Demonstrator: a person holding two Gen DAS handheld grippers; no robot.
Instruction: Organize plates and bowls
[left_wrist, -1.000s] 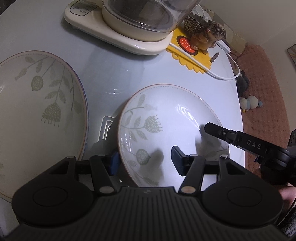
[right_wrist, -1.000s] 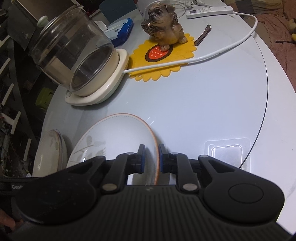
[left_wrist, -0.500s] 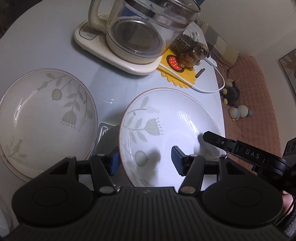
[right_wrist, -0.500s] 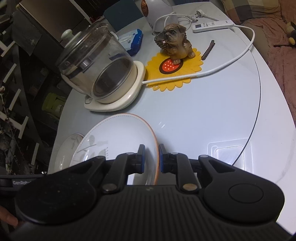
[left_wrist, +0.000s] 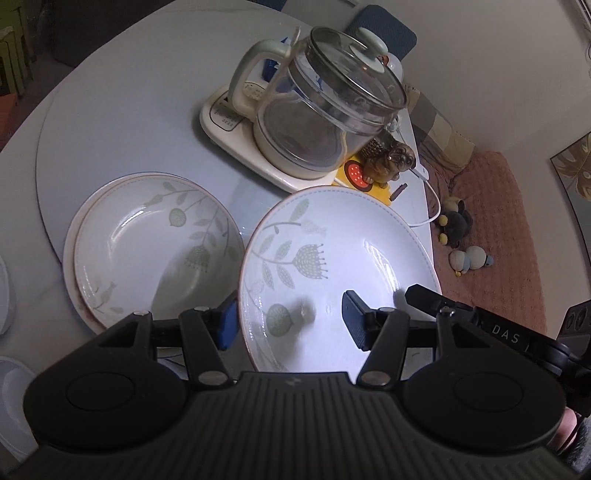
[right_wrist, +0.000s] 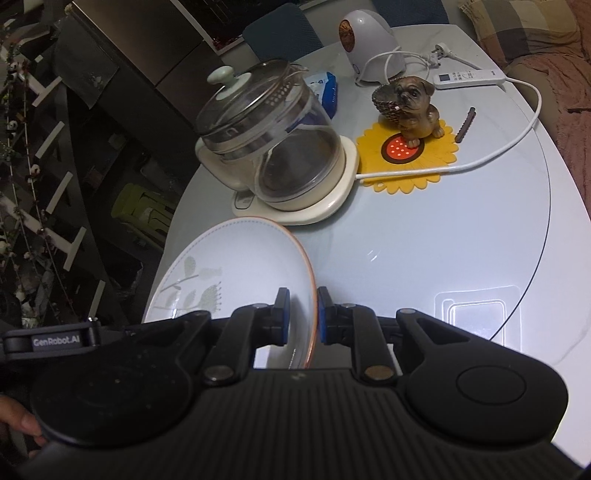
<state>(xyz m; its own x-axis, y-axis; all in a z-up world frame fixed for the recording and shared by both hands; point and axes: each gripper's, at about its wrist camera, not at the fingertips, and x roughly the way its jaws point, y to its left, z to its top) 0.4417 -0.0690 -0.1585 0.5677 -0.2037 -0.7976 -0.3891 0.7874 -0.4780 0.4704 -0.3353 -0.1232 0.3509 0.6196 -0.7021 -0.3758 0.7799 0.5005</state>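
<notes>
Your right gripper (right_wrist: 300, 315) is clamped on the near rim of the plate (left_wrist: 343, 266); both blue pads press the edge, one on each face. The plate is off the table (right_wrist: 424, 236) and tilted, its leaf-and-flower face toward the left camera.

Your left gripper (left_wrist: 290, 321) stands about half open. One pad sits outside the plate's left rim, the other over its inner face. You cannot tell from either view whether a pad touches the plate.

Containers:
- Held plate: nothing in it.
- Stack (left_wrist: 155, 247) on the table, left of the held plate: two plates nested, the upper one bare.
- Kettle (right_wrist: 269, 144) on its cream base: glass, lid on; contents hard to make out.
- Dog figure (right_wrist: 413, 107) holds a small basket; its inside is not visible.

Hidden or cut off:
- The held plate's near rim goes behind both gripper bodies.
- White dish edges at the far left of the left view are cropped.

Edges and room:
- The stack lies just beside the held plate.
- The kettle base is close behind the plate's far rim.
- In the right view, a wide bare stretch of table lies right of the plate, out to the curved edge.
- A white cable (right_wrist: 491, 155) crosses behind that stretch, past the yellow mat (right_wrist: 436, 162).
</notes>
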